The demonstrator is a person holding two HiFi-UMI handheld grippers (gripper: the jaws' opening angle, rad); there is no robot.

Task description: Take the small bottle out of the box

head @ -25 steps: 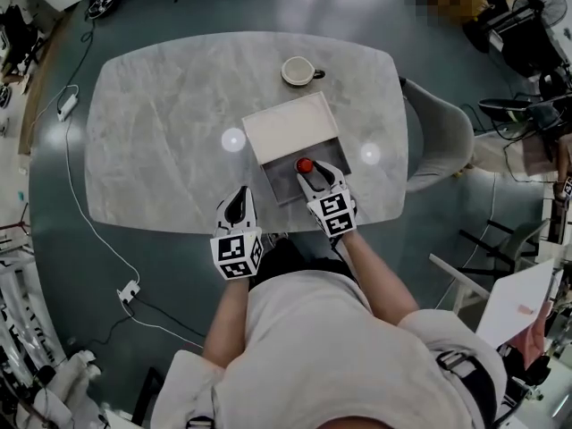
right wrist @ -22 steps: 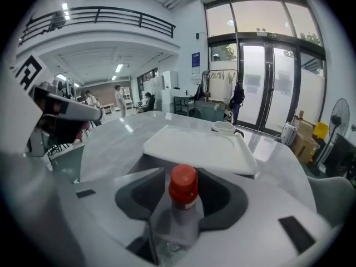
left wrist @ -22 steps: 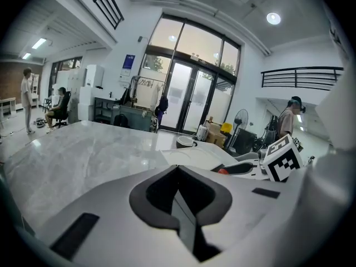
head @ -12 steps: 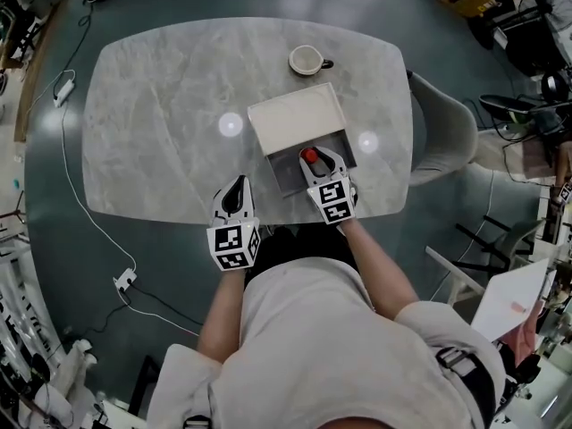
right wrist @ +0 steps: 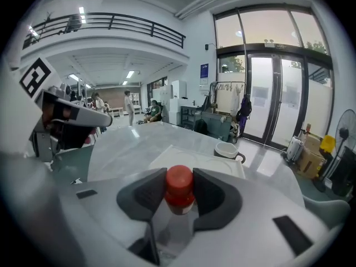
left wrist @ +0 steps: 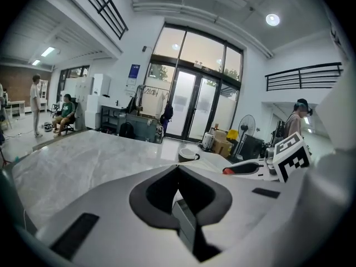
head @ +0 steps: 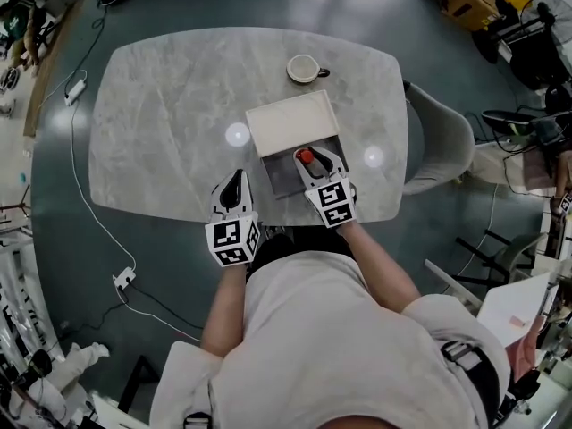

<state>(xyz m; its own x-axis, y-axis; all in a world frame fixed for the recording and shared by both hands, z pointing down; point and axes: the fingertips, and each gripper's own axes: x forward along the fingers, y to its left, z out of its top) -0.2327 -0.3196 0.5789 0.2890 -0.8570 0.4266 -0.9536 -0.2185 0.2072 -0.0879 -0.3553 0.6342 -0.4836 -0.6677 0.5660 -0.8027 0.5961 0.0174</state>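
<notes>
Inside the box (head: 279,179), the small bottle (right wrist: 179,183) is clamped at its red cap by the right gripper (head: 315,160), while the left gripper (head: 236,185) is closed on nothing nearby.

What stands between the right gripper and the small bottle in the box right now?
Nothing visible. The small bottle has its red cap between the right gripper's jaws, with both pads against it. The box is open on top, so nothing seen blocks lifting it out.

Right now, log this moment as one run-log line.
right gripper: shut on small bottle | small bottle: in box | left gripper: shut, empty
</notes>
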